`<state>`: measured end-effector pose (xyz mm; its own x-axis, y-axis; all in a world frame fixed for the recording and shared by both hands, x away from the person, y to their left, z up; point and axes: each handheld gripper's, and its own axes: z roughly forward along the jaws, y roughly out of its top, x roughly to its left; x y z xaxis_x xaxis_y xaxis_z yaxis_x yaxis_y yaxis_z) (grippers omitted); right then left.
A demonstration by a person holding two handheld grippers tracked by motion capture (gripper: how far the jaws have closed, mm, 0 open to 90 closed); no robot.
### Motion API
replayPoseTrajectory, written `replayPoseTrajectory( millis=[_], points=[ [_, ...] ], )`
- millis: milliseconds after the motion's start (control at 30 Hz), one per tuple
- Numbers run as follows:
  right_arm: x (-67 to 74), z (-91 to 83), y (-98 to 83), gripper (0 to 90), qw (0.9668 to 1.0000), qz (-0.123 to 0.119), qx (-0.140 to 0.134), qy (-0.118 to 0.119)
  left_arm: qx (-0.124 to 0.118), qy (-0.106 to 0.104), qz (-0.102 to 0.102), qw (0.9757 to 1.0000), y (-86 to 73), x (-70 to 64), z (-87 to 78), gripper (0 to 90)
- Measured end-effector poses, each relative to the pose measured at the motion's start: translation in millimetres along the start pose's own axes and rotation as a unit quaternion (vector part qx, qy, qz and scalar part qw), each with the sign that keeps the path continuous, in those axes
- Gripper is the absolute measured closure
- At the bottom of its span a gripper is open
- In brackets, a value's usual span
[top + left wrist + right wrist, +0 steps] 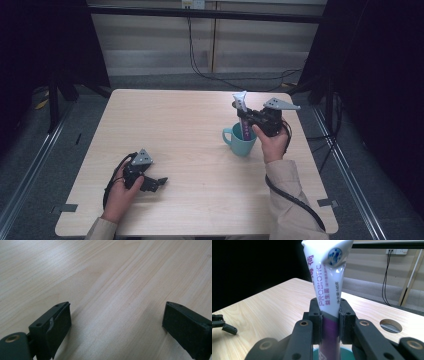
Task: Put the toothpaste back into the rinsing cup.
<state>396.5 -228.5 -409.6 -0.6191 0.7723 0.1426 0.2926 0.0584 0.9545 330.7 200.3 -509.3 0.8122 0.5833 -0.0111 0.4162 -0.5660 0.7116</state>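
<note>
Pinching an upright toothpaste tube [242, 112] over the teal mug [240, 141], the right gripper [248, 118] sits at 3 o'clock; left gripper [161, 181], jaws spread, rests on open surface [190, 125] at 7 o'clock.

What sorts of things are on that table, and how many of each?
Handheld grippers: 2 (left gripper, right gripper)
Teal mug: 1
White and purple tube, gripped upright over the mug: 1
Total: 4
</note>
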Motion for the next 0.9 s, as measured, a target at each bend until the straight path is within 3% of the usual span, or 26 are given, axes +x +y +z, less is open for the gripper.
replayPoseTrajectory(
  millis=[900],
  points=[
    [0.2,2.7,-13.4,75.7,0.9997,-0.006,0.023,-0.012,0.0,0.0,0.0,1.0,0.0,0.0,0.0,8.0]
  ],
)
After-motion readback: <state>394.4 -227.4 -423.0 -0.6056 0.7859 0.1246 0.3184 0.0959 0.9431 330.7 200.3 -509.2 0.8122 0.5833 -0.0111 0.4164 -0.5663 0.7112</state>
